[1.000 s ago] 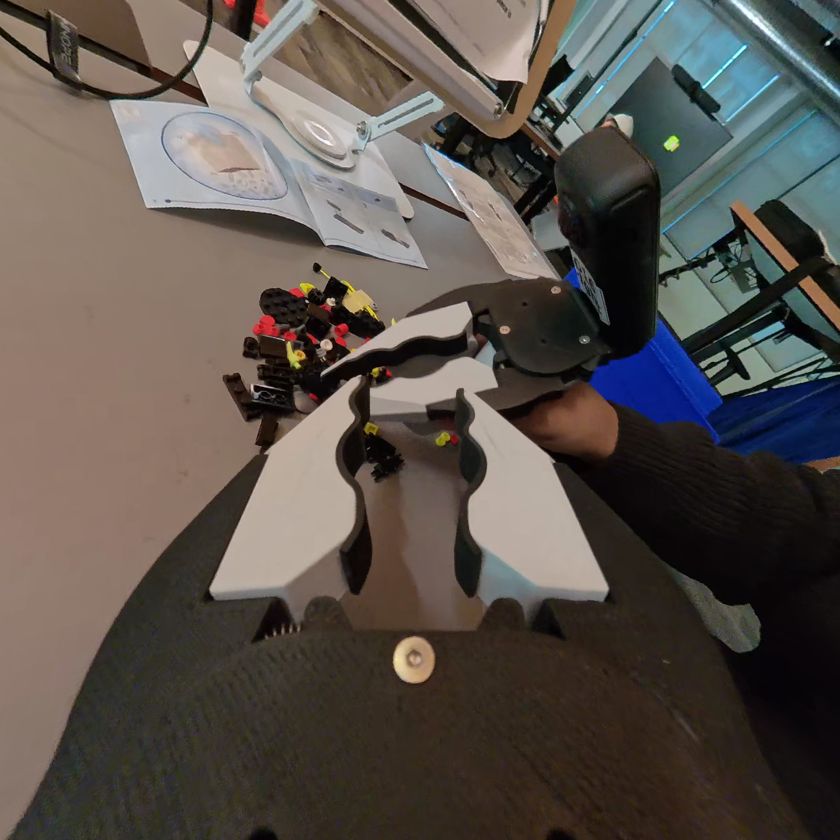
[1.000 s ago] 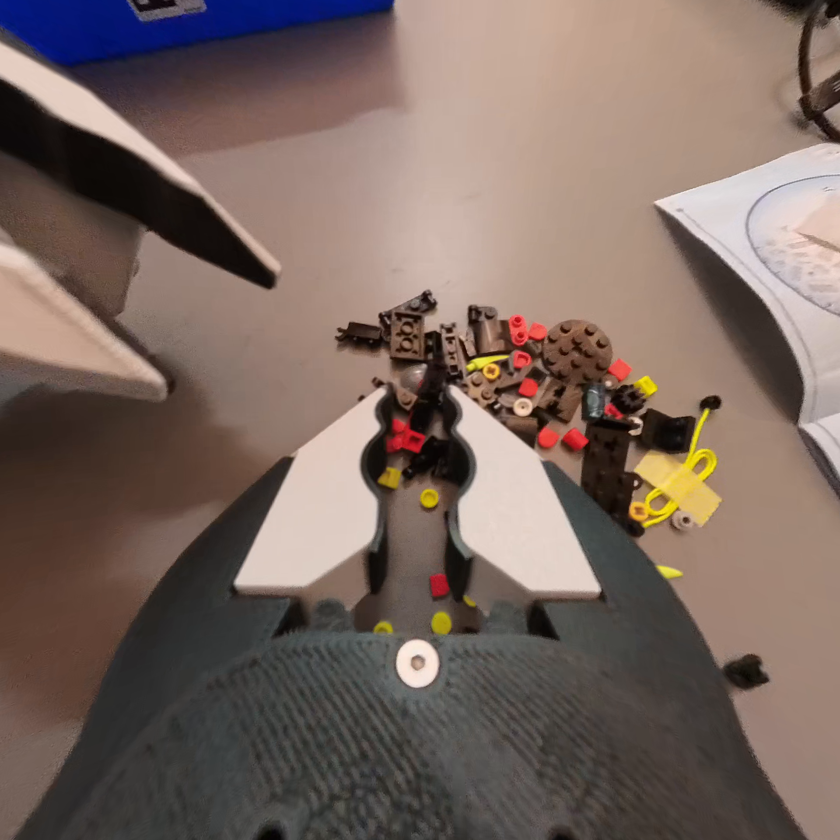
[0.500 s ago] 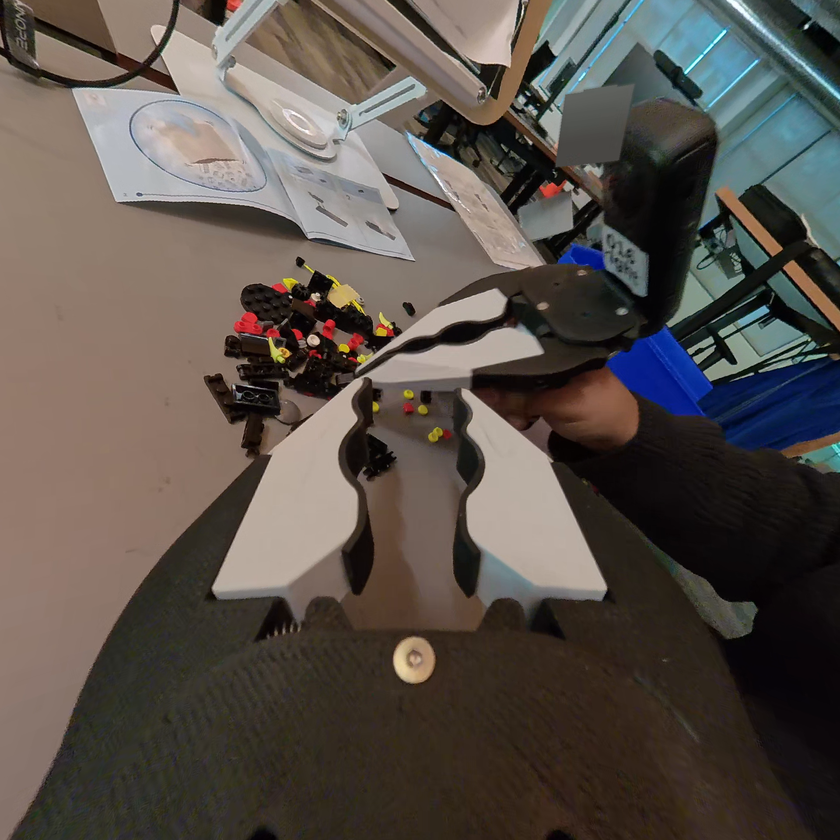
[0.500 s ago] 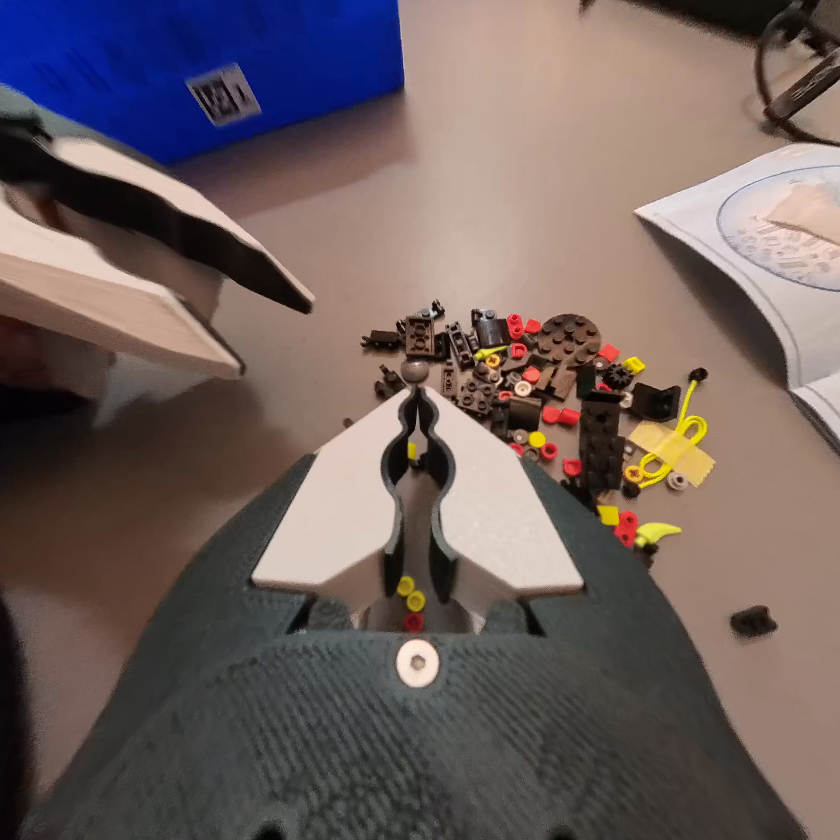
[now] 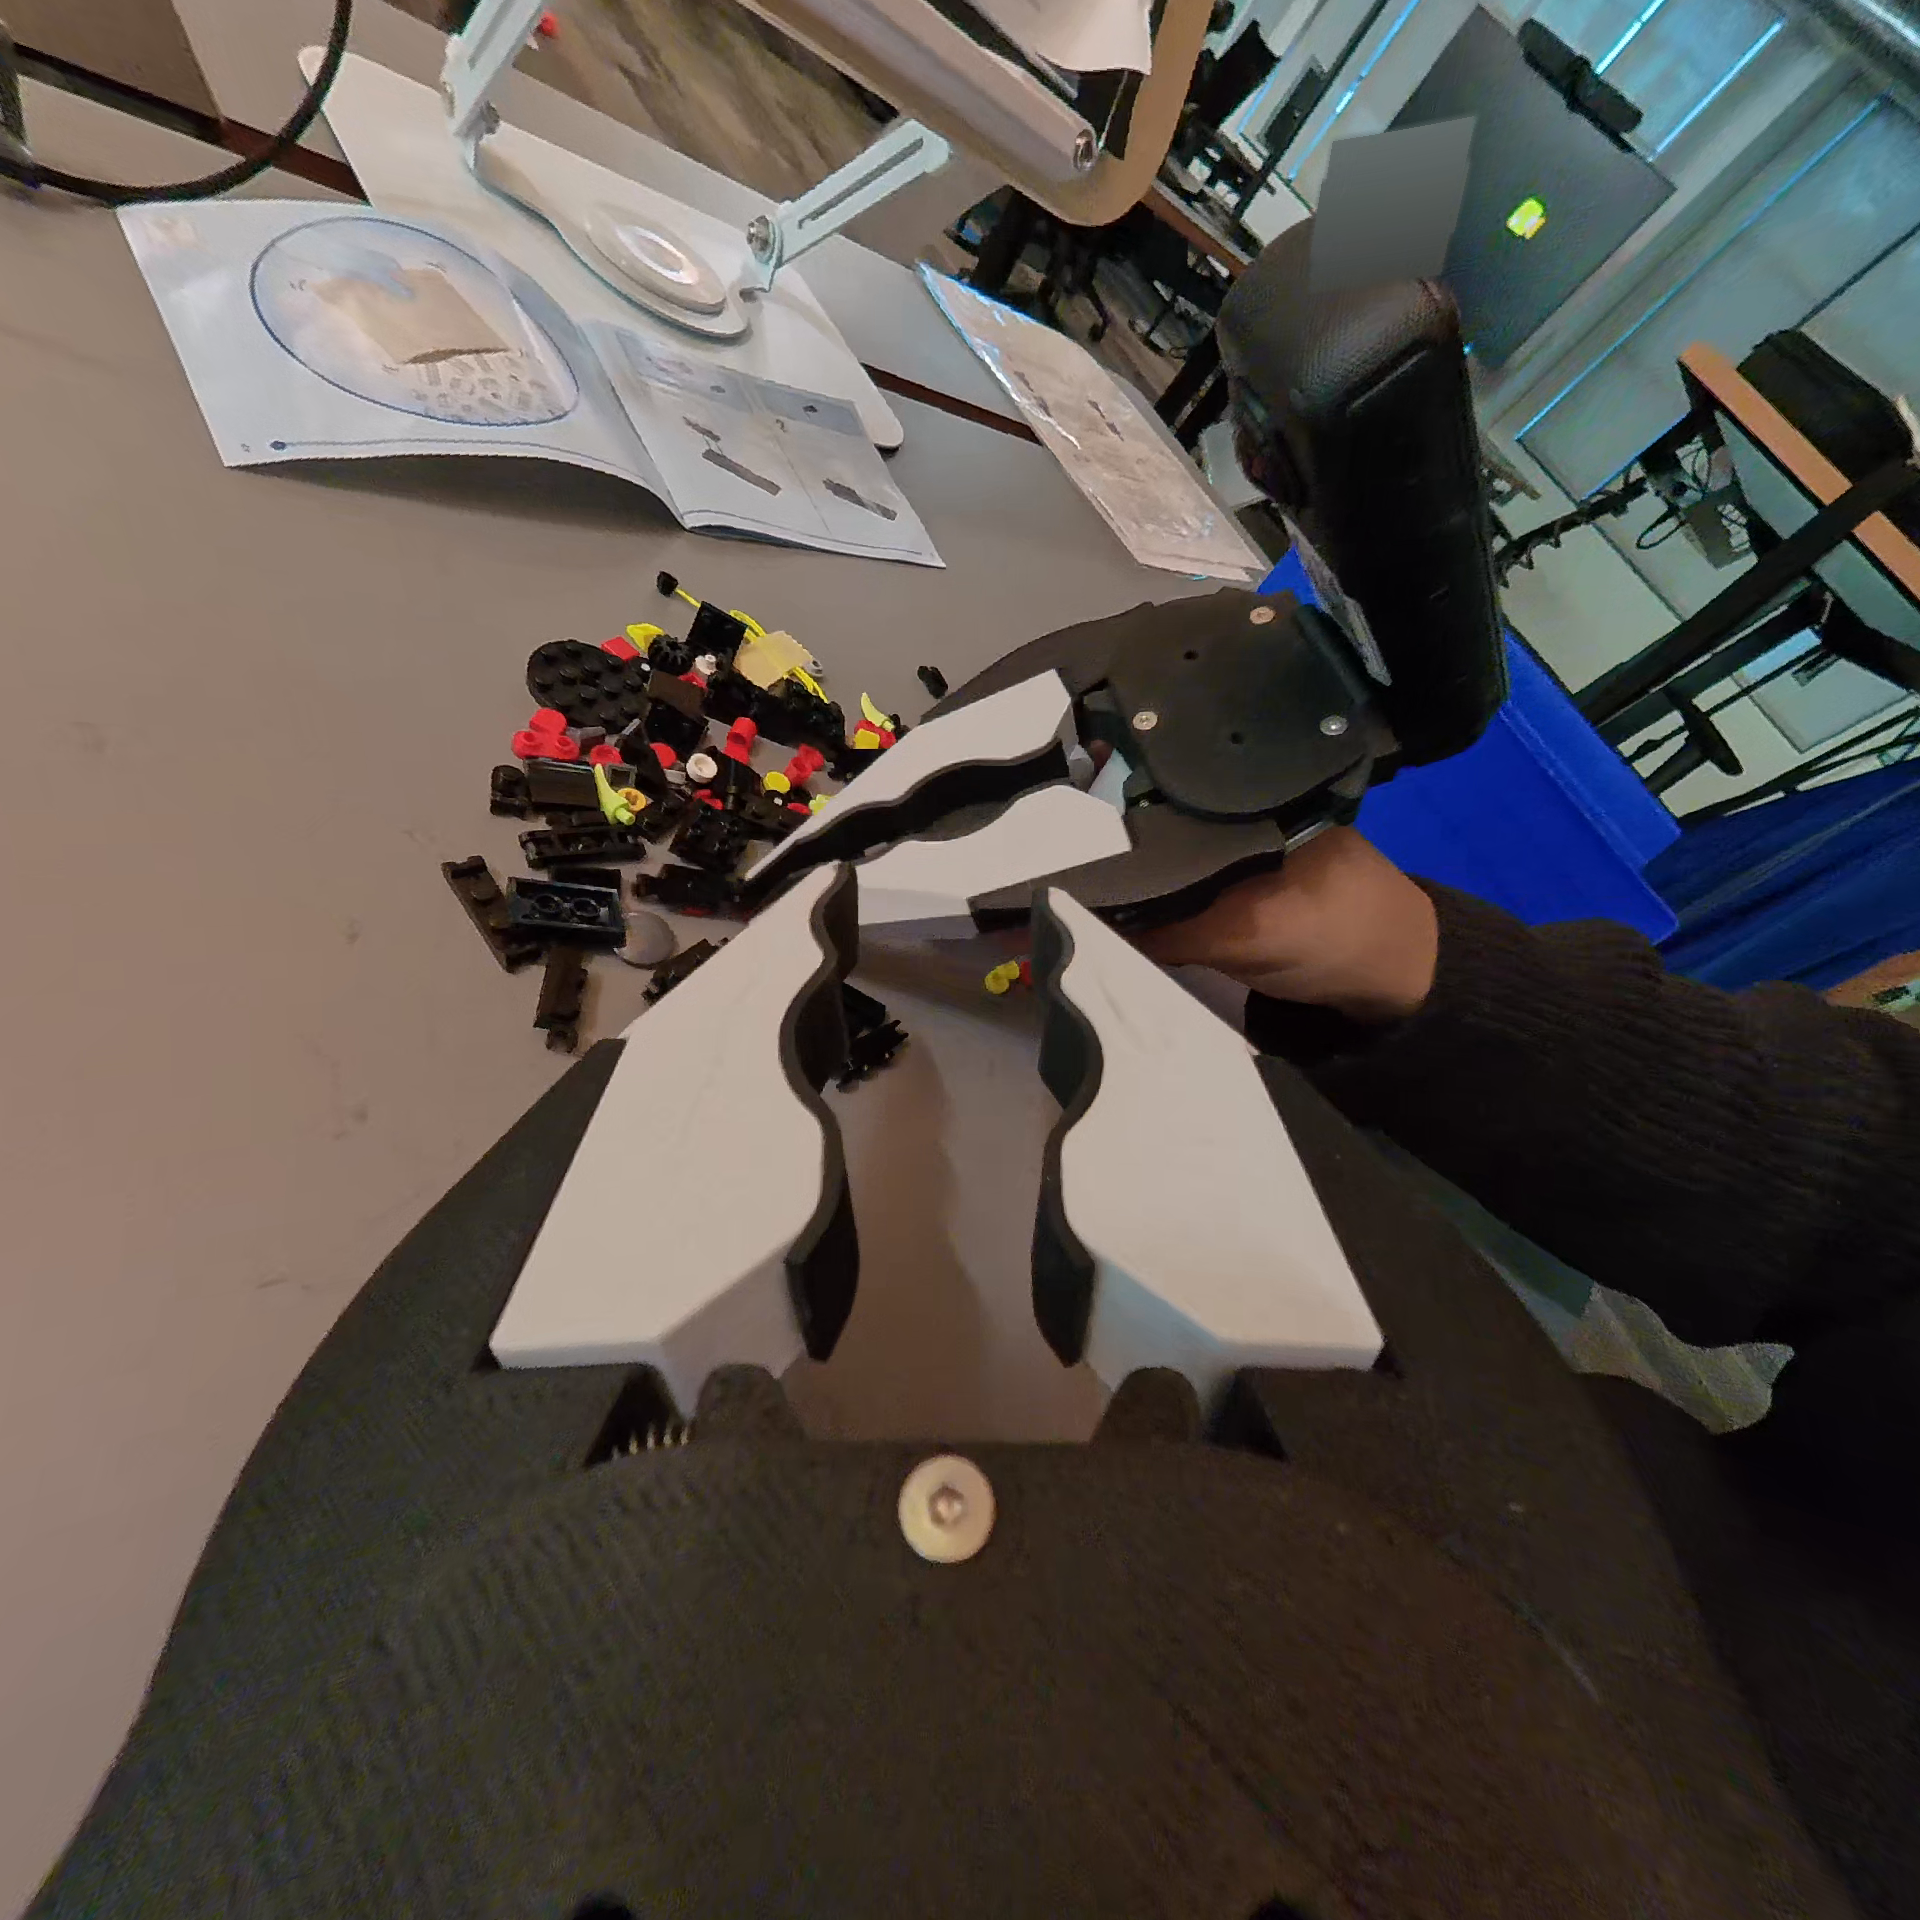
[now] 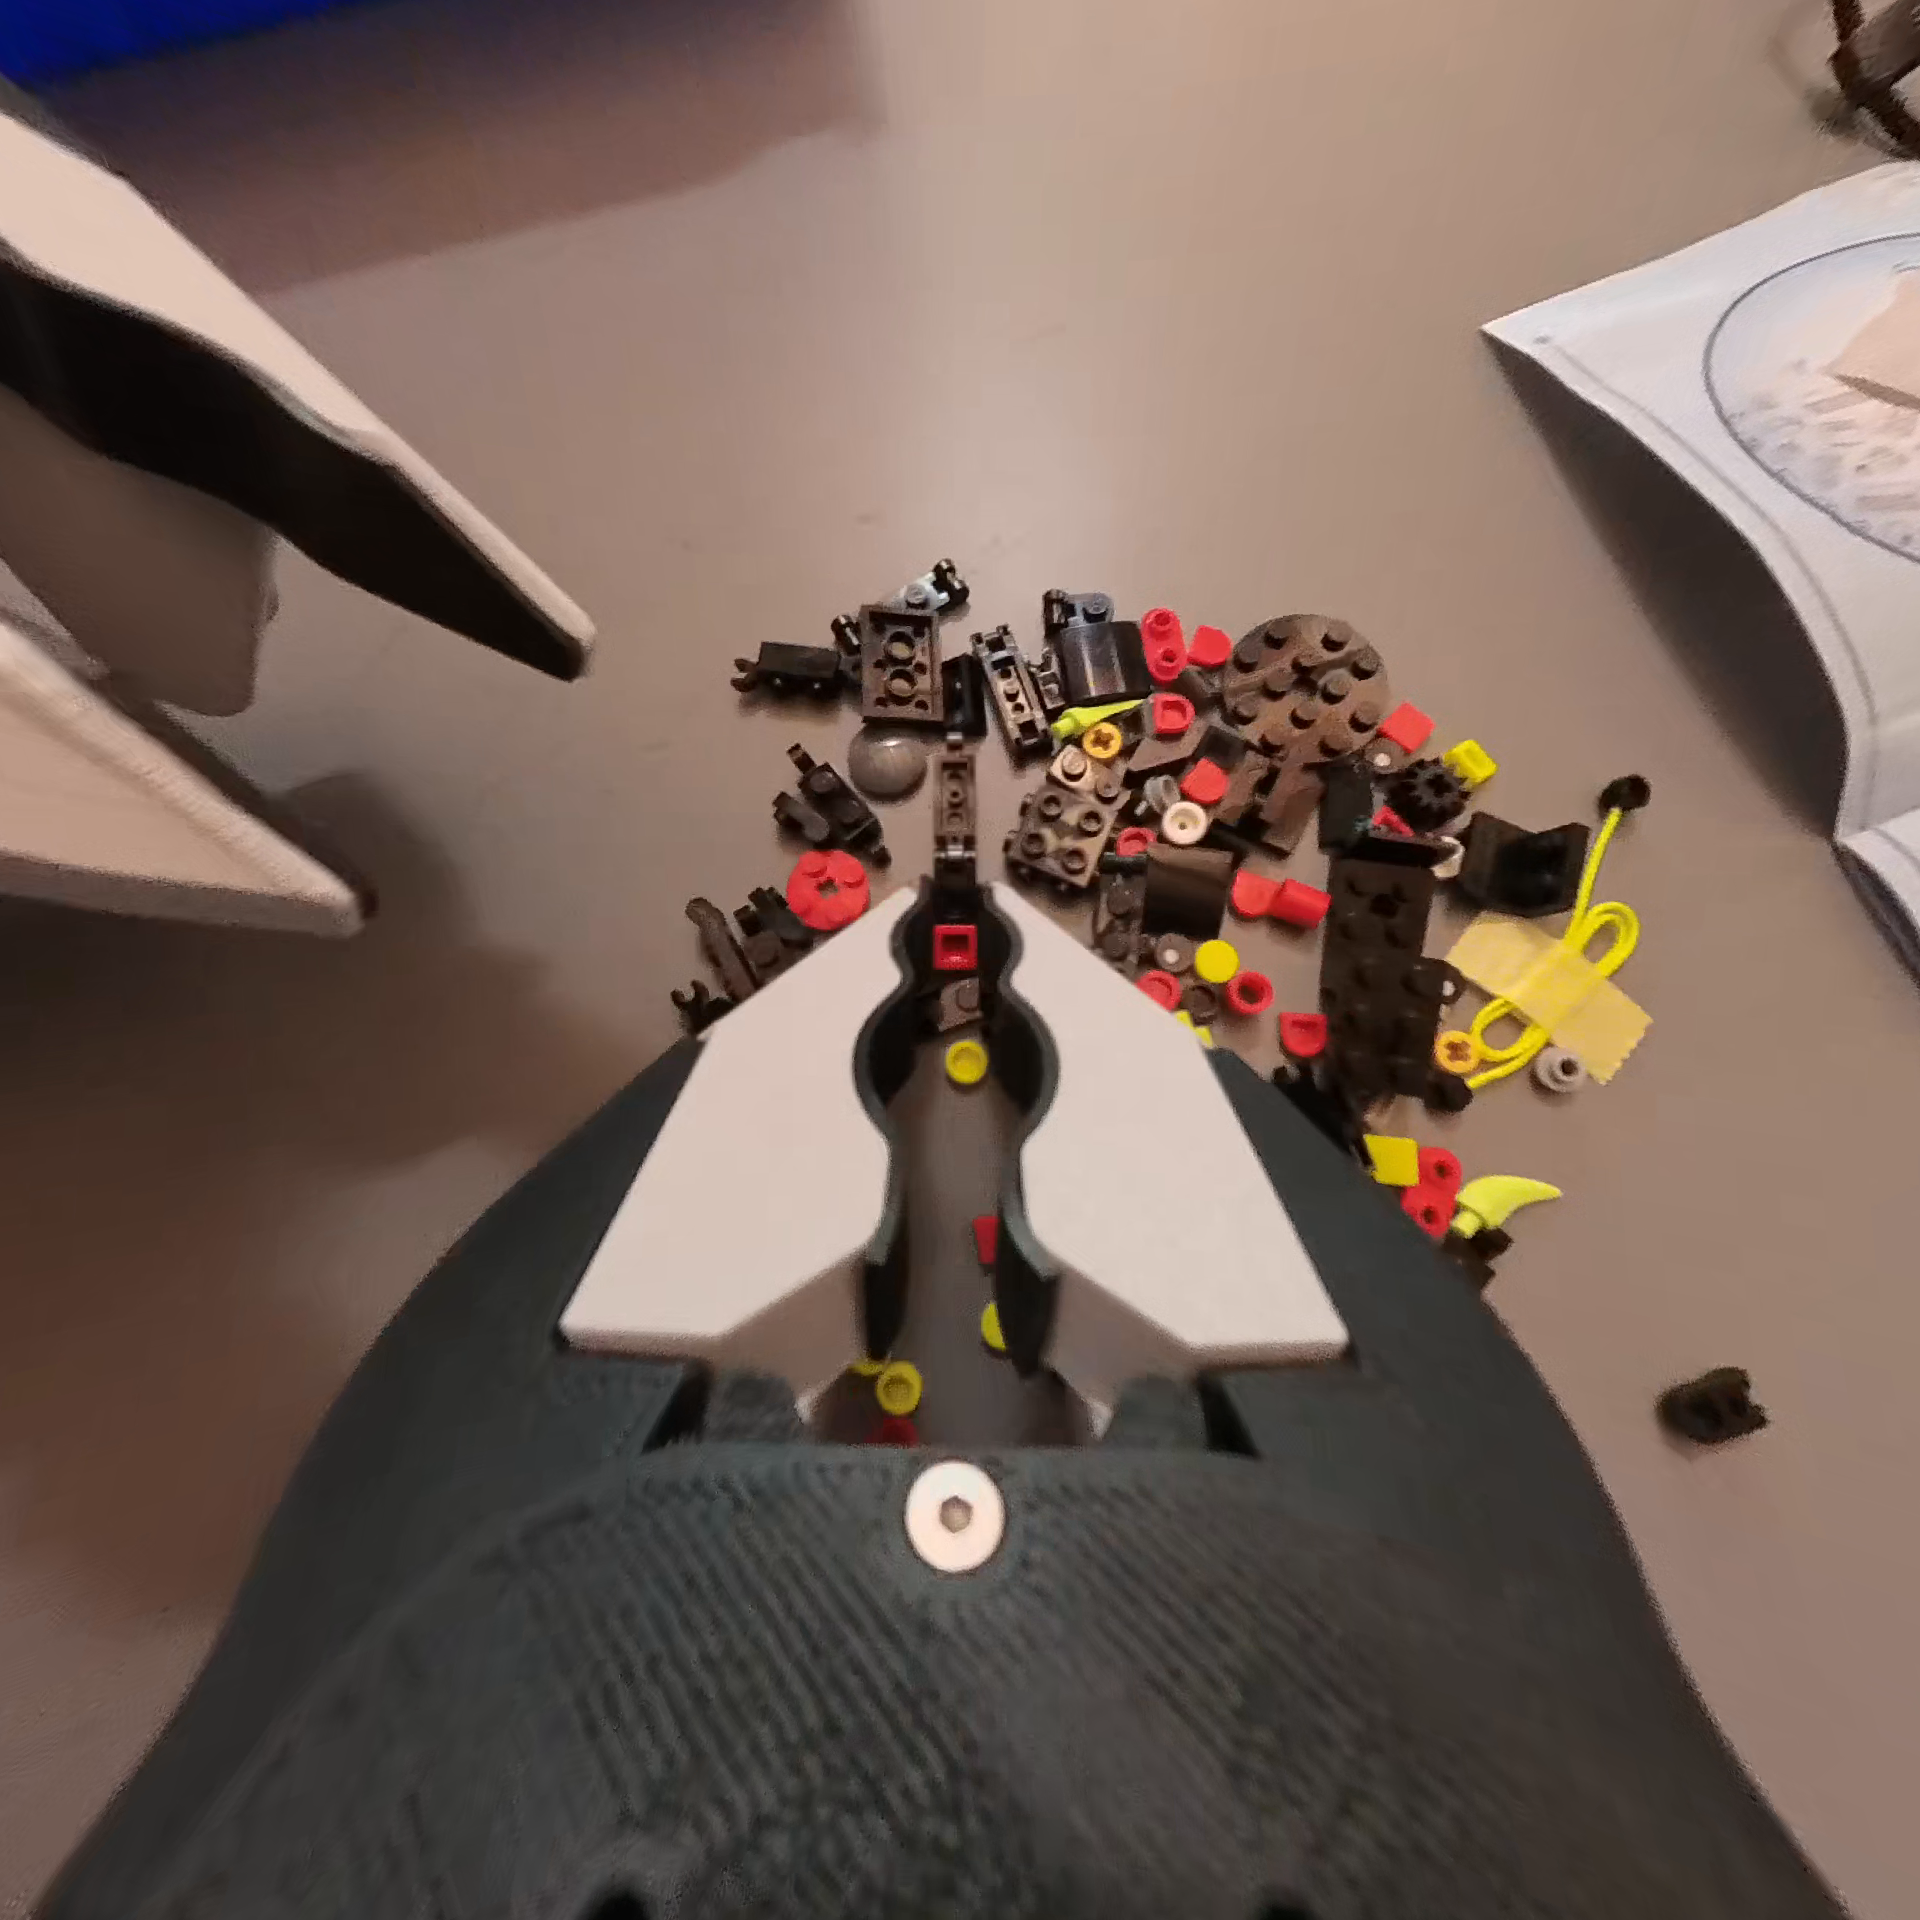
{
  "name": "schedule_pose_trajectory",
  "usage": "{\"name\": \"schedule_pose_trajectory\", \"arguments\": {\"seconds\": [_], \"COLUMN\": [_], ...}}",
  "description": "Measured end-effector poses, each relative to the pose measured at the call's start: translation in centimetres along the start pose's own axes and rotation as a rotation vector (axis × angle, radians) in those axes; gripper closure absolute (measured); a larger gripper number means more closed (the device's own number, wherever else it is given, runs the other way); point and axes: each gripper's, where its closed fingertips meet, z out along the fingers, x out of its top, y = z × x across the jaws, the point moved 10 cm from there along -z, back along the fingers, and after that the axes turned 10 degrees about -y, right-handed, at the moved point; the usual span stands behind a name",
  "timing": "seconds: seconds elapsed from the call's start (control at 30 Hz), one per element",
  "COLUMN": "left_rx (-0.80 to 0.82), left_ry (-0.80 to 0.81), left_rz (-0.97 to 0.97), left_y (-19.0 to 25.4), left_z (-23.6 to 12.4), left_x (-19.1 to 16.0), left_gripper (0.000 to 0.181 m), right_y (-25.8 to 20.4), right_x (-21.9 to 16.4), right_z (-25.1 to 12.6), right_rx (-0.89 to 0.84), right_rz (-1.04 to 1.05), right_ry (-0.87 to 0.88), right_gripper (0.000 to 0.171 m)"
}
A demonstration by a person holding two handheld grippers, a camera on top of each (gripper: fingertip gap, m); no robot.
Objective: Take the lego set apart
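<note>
Loose lego pieces [image 6: 1195,831], black, red and yellow, lie in a pile on the grey table; the pile also shows in the left wrist view [image 5: 675,758]. My right gripper [image 6: 956,894] is down at the pile's near edge. Its jaws stand a narrow gap apart, closed around a slim black and red lego piece [image 6: 954,831] that sticks out past the tips. My left gripper [image 5: 940,904] is open and empty, held just right of the pile. A small black piece [image 5: 862,1039] lies on the table between its fingers. The right gripper's tips [image 5: 769,883] touch down just ahead of it.
An open instruction booklet [image 5: 468,364] lies behind the pile, with a white lamp base [image 5: 644,249] and a clear bag [image 5: 1091,447] beyond. A blue bin [image 5: 1538,790] stands at the right. One black piece [image 6: 1709,1403] lies apart. A person's sleeved hand [image 5: 1299,935] holds the right gripper. One gripper's finger ends stand about 9 cm off the other's. Measured from the fingertips, the white lamp base [image 5: 644,249] is 35 cm or so from the right gripper and 40 cm from the left.
My right gripper shut and lifted back, then came down onto the pile again with its jaws slightly apart around the black and red piece. My left gripper stayed open and barely moved.
</note>
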Motion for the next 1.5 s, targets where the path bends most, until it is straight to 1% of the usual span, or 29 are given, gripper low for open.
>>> {"name": "schedule_pose_trajectory", "arguments": {"seconds": [0.07,0.13,0.2,0.3,0.33,0.4,0.47,0.57,0.63,0.67,0.73,0.83,1.0,1.07,1.13,1.2,1.23,1.3,1.37,1.43,1.5], "left_rx": [-0.001,-0.003,-0.036,-0.120,-0.167,-0.314,-0.422,-0.425,-0.388,-0.378,-0.348,-0.379,-0.275,-0.270,-0.258,-0.248,-0.262,-0.311,-0.334,-0.336,-0.342], "left_ry": [0.001,0.004,0.023,0.051,0.038,-0.049,-0.159,-0.258,-0.305,-0.315,-0.326,-0.285,-0.198,-0.174,-0.183,-0.193,-0.197,-0.208,-0.219,-0.222,-0.237], "left_rz": [-0.003,-0.003,0.018,0.087,0.120,0.206,0.312,0.522,0.624,0.658,0.697,0.734,0.859,0.874,0.828,0.754,0.698,0.561,0.456,0.430,0.442], "left_y": [-0.1,-0.2,0.1,1.1,1.7,3.3,5.3,7.7,8.6,8.8,8.9,9.3,10.0,10.2,9.9,9.0,8.7,8.0,7.3,7.0,7.2], "left_z": [0.0,-0.1,-0.2,-0.3,-0.1,0.6,1.4,2.5,3.3,3.5,3.8,3.6,3.5,3.4,3.5,3.5,3.4,3.4,3.4,3.4,3.4], "left_x": [0.0,0.1,0.2,0.2,0.1,-0.7,-1.9,-3.9,-4.9,-5.2,-5.5,-5.3,-5.1,-5.1,-4.8,-4.4,-4.1,-3.5,-3.1,-3.0,-3.1], "left_gripper": [0.152,0.150,0.148,0.148,0.148,0.146,0.146,0.147,0.149,0.153,0.172,0.174,0.174,0.174,0.176,0.176,0.176,0.175,0.175,0.175,0.175], "right_y": [-0.3,-0.6,-0.9,-1.4,-1.5,-1.9,-2.6,-3.9,-4.4,-4.5,-4.7,-4.6,-4.0,-4.0,-3.6,-2.7,-2.3,-2.3,-3.2,-4.7,-6.0], "right_x": [0.2,0.3,-0.2,-2.2,-3.2,-5.5,-7.8,-10.4,-11.6,-12.2,-12.9,-12.9,-13.1,-13.0,-12.8,-12.5,-12.4,-12.1,-11.6,-11.0,-10.5], "right_z": [-1.2,-3.1,-5.1,-7.3,-7.9,-8.6,-9.1,-9.5,-9.5,-9.4,-9.5,-10.1,-10.6,-10.9,-11.5,-12.7,-13.4,-14.4,-14.8,-14.6,-14.0], "right_rx": [0.014,0.075,0.201,0.488,0.571,0.700,0.775,0.855,0.879,0.879,0.905,0.926,0.938,0.927,0.859,0.731,0.651,0.486,0.295,0.141,0.052], "right_rz": [-0.003,0.018,0.063,0.188,0.245,0.345,0.417,0.454,0.468,0.470,0.496,0.505,0.545,0.527,0.506,0.482,0.444,0.301,0.139,-0.020,-0.131], "right_ry": [0.041,0.109,0.170,0.175,0.165,0.142,0.115,0.114,0.131,0.134,0.144,0.160,0.217,0.230,0.268,0.371,0.411,0.448,0.441,0.418,0.386], "right_gripper": [0.164,0.164,0.164,0.164,0.164,0.165,0.164,0.164,0.164,0.164,0.164,0.164,0.163,0.164,0.162,0.141,0.137,0.138,0.136,0.136,0.135]}}
